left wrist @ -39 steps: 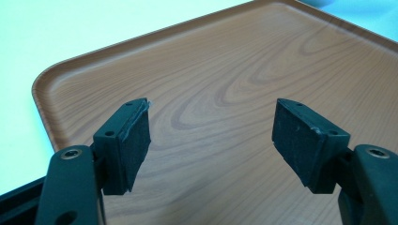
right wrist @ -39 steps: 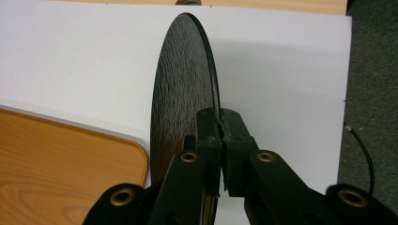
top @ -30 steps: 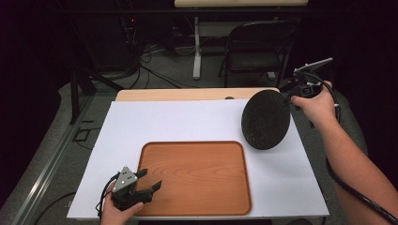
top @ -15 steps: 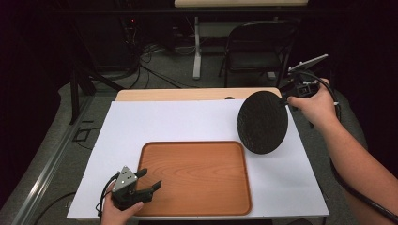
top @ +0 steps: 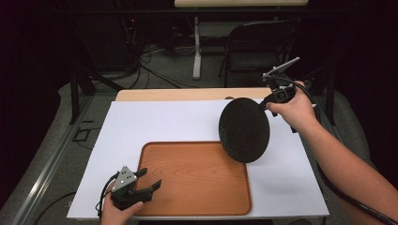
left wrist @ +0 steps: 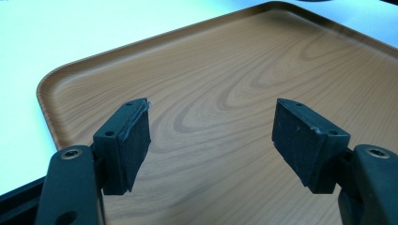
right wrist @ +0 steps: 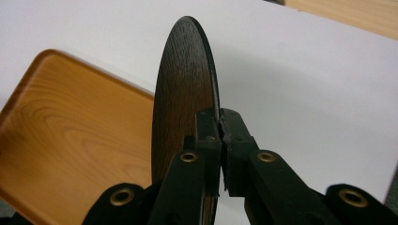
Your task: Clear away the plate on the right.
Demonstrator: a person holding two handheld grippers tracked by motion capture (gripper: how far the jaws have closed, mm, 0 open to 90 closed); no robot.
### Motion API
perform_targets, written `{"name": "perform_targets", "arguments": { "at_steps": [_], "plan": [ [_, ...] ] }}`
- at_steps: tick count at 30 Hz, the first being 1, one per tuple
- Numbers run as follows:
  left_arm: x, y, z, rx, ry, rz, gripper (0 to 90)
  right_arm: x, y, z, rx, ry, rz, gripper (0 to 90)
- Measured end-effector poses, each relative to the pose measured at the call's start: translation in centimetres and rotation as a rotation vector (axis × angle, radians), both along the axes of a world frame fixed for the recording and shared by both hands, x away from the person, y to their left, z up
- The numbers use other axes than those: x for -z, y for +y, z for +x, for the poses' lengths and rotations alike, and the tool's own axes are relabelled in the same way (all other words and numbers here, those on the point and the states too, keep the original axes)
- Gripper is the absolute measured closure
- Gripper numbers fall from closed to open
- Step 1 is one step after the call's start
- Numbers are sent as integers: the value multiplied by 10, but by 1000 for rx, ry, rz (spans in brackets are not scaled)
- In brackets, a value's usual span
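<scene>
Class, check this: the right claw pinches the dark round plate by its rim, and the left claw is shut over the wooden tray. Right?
Not quite: the left claw is open, as the left gripper view shows. The right claw does pinch the dark round plate by its rim, beside the wooden tray.

Overhead light, even on the white desk point(top: 187, 122) top; room beyond is dim to black at the high view's edges. High view soft, low detail. Dark round plate point(top: 244, 130) casts a faint soft shadow on the desk at its lower right. Left gripper view: wooden tray point(left wrist: 225, 93) has mild sheen, white surface nearly blown out, near fingers point(left wrist: 129, 140) slightly soft. Right gripper view: tray's left edge blurred, plate rim sharp.
</scene>
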State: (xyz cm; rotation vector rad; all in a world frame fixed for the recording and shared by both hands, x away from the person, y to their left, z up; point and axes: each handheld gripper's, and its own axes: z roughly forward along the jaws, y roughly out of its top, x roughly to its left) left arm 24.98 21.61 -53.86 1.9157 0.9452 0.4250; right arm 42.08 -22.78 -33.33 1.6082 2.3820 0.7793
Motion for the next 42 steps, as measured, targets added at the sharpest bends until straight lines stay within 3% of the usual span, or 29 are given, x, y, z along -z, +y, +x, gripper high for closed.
{"name": "perform_targets", "arguments": {
  "at_steps": [13,22,26,32,36,42],
  "plan": [
    [-1,1,-1,1,-2,-1,284,6,59,-18,-160,18,7,871],
    [-1,2,-1,12,-9,5,284,27,106,-32,-267,55,86,870],
    [-1,2,-1,10,-9,1,284,37,124,-38,-318,72,91,867],
    [-1,2,-1,9,-11,0,284,55,140,-45,-359,118,99,868],
    [-2,2,-2,6,-11,5,284,62,142,-46,-353,132,118,870],
    [-1,2,-1,9,-11,0,284,65,138,-45,-331,135,106,876]
  ]
}}
